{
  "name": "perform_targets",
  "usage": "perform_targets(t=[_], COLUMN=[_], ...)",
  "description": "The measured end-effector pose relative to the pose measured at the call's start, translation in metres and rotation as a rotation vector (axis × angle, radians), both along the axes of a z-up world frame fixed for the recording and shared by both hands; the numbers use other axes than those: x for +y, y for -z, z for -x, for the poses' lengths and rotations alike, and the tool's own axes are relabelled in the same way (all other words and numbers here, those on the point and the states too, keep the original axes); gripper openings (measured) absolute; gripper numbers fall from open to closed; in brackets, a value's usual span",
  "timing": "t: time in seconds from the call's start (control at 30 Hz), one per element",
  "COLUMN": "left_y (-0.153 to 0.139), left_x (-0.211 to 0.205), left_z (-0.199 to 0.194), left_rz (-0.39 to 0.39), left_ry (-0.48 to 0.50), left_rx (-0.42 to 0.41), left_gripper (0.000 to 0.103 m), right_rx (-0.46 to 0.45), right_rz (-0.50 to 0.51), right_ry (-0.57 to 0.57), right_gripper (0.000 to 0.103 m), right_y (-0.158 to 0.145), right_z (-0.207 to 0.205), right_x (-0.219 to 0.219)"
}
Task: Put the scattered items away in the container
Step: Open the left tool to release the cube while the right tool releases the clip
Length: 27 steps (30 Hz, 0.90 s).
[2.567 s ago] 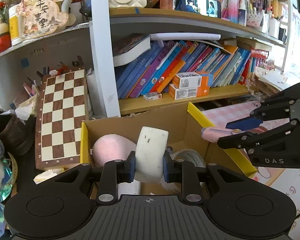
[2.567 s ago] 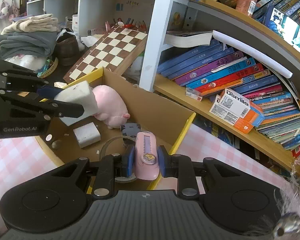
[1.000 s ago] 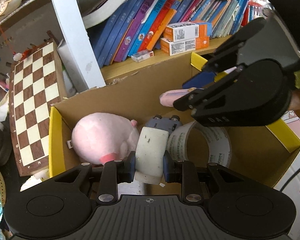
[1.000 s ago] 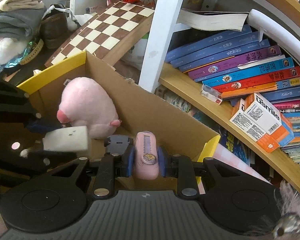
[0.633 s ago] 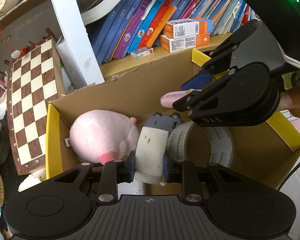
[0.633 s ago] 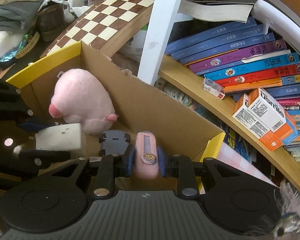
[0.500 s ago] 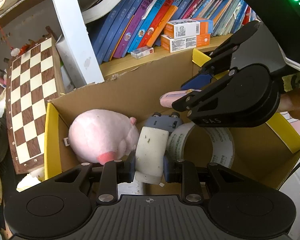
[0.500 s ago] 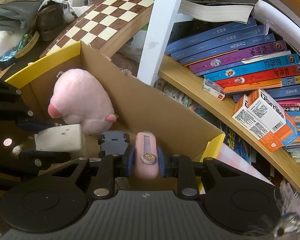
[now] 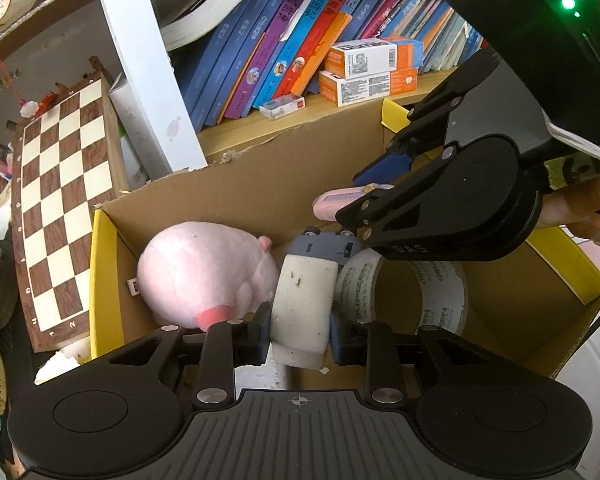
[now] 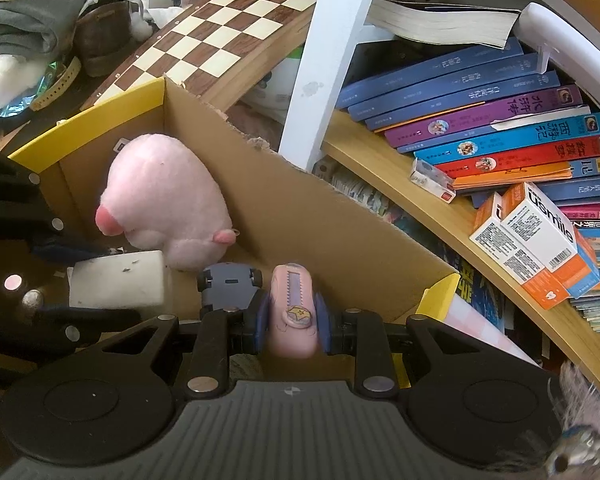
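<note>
Left wrist alone shows the tape roll (image 9: 412, 292) in the cardboard box (image 9: 560, 264), where my left gripper (image 9: 302, 332) pinches a white block (image 9: 304, 304). Right gripper (image 10: 291, 326) pinches a pink case (image 10: 292, 312) over it; only there "usmile" reads on a carton (image 10: 540, 228).

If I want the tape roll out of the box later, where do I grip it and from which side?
Grip the tape roll by its upper wall, one finger inside the open core and one outside, coming from above. It stands on edge on the cardboard box floor, core facing the left wrist camera. Its left side crowds the white block and grey toy car, so a grasp across its width looks blocked.
</note>
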<state>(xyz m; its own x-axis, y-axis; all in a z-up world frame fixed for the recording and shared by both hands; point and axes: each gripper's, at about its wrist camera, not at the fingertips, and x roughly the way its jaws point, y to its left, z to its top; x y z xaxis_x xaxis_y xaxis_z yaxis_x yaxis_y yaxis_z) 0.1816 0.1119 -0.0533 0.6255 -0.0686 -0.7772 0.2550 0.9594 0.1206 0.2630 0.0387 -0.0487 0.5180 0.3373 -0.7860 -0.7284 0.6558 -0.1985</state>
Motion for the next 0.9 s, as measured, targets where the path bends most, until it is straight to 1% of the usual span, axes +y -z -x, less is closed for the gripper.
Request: perform_targets(t=[0.03,0.1,0.13,0.33,0.47,0.9], left_y=[0.000,-0.001,-0.002,-0.006,-0.009,-0.018], left_x=[0.000,0.000,0.001,0.001,0.001,0.002], left_z=[0.000,0.000,0.000,0.001,0.002,0.007], left_rz=[0.001,0.002,0.002,0.003,0.005,0.014], left_ry=[0.000,-0.002,-0.002,-0.002,-0.007,-0.008], left_rx=[-0.002,-0.006,-0.010,-0.023,-0.034,-0.064], left_gripper=[0.030,0.035,0.036,0.038,0.042,0.043], right_rx=[0.000,0.001,0.001,0.000,-0.002,-0.025], right_rz=[0.001,0.002,0.003,0.005,0.003,-0.004], right_ry=[0.000,-0.001,-0.001,0.000,0.002,0.010], right_gripper=[0.024,0.024,0.024,0.024,0.024,0.025], right_y=[0.000,0.000,0.000,0.002,0.001,-0.007], right_z=[0.000,0.000,0.000,0.000,-0.001,0.003], right_x=[0.000,0.000,0.000,0.001,0.001,-0.002])
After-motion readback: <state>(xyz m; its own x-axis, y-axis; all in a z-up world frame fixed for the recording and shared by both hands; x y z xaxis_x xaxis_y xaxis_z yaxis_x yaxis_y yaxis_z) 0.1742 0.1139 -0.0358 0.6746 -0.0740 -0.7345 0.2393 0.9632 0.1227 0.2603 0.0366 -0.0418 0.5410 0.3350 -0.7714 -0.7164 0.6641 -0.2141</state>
